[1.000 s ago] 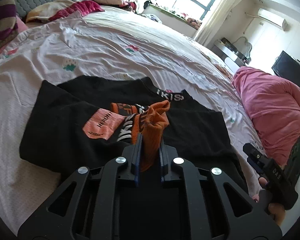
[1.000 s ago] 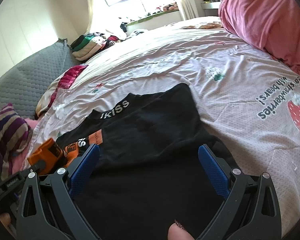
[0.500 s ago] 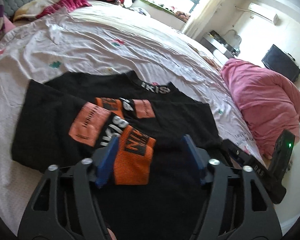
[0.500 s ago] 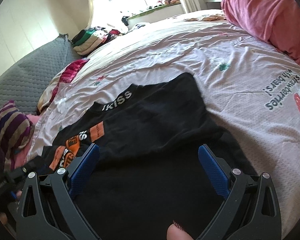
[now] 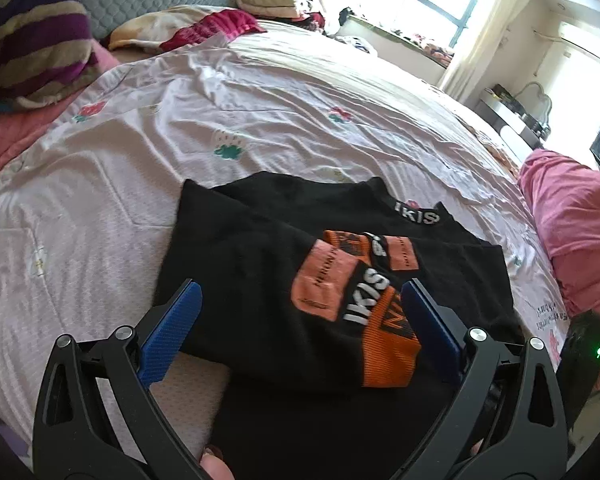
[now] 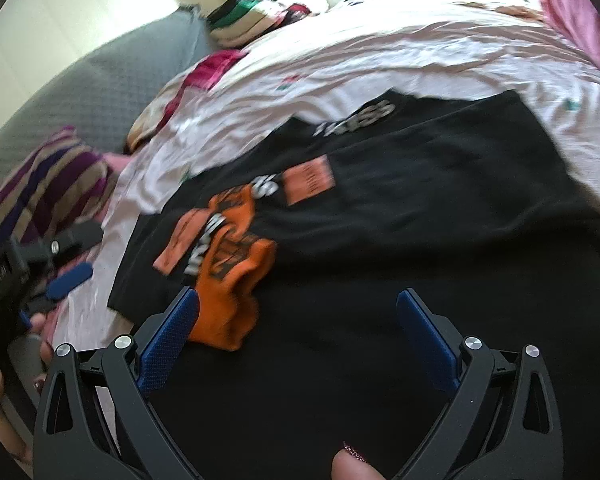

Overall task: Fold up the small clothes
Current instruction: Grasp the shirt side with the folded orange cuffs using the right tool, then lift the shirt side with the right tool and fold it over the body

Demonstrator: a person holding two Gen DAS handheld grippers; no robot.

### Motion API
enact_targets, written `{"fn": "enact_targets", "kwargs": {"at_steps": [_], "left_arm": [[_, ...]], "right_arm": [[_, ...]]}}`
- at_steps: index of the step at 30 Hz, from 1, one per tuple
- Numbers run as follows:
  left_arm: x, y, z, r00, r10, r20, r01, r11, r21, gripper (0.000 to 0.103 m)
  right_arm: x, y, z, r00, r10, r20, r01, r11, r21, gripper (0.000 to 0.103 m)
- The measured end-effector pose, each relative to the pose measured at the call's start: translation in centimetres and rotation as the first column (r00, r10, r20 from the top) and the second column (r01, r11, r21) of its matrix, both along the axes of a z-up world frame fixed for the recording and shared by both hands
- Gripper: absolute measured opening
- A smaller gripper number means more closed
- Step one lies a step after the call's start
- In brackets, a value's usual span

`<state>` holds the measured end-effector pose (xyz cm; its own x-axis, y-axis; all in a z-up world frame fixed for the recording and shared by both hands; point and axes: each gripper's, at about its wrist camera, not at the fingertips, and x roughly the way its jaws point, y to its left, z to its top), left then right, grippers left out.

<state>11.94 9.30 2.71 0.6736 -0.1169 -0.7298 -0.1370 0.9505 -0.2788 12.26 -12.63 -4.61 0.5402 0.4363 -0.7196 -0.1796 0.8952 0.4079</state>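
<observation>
With one orange-cuffed sleeve (image 5: 384,340) laid across the black shirt (image 5: 260,280) on the bed (image 5: 220,92), both the left gripper (image 5: 300,320) and right gripper (image 6: 300,320) hover wide-jawed and empty, so the next fold, probably the opposite sleeve though blur obscures it, needs a fresh pinch.

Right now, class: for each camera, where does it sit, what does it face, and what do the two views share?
Left wrist: on the left gripper, facing the black shirt across the bed; jaws open, a fingertip shows.
Right wrist: on the right gripper, facing the same shirt; jaws open, a fingertip shows.
Shared: the shirt, its orange cuff, the striped pillow.
</observation>
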Motion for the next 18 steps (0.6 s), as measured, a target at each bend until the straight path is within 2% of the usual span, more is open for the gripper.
{"fn": "enact_targets", "kwargs": {"at_steps": [3, 5, 12, 15, 16, 17, 18], "left_arm": [[-0.2, 0.9, 0.1, 1.0, 0.026, -0.003, -0.026, 1.0, 0.004, 0.093], [-0.3, 1.5, 0.2, 0.999, 0.037, -0.006, -0.037, 0.999, -0.007, 0.093], [-0.8, 2.6, 0.5, 0.998, 0.059, -0.008, -0.059, 0.998, -0.029, 0.093], [-0.8, 2.9, 0.5, 0.998, 0.064, -0.009, -0.064, 0.997, -0.035, 0.093], [-0.9, 3.0, 0.6, 0.998, 0.069, -0.009, -0.069, 0.997, -0.034, 0.093], [-0.9, 3.2, 0.6, 0.997, 0.075, -0.007, -0.075, 0.997, -0.037, 0.093], [-1.0, 3.4, 0.7, 0.997, 0.078, -0.005, -0.078, 0.996, -0.04, 0.093]], "right_arm": [[0.1, 1.7, -0.1, 1.0, 0.03, -0.001, -0.03, 1.0, -0.006, 0.097], [0.3, 2.7, -0.3, 0.999, 0.046, -0.009, -0.046, 0.999, -0.01, 0.087], [1.2, 4.8, -1.0, 0.998, 0.063, -0.026, -0.063, 0.998, -0.021, 0.069], [1.5, 5.3, -1.1, 0.999, 0.05, -0.023, -0.05, 0.998, -0.034, 0.049], [1.6, 5.5, -1.1, 0.998, 0.053, -0.021, -0.054, 0.998, -0.041, 0.033], [1.6, 5.7, -1.0, 0.998, 0.062, -0.015, -0.062, 0.997, -0.05, 0.022], [1.5, 6.0, -0.7, 0.997, 0.072, 0.001, -0.072, 0.995, -0.066, 0.017]]}}
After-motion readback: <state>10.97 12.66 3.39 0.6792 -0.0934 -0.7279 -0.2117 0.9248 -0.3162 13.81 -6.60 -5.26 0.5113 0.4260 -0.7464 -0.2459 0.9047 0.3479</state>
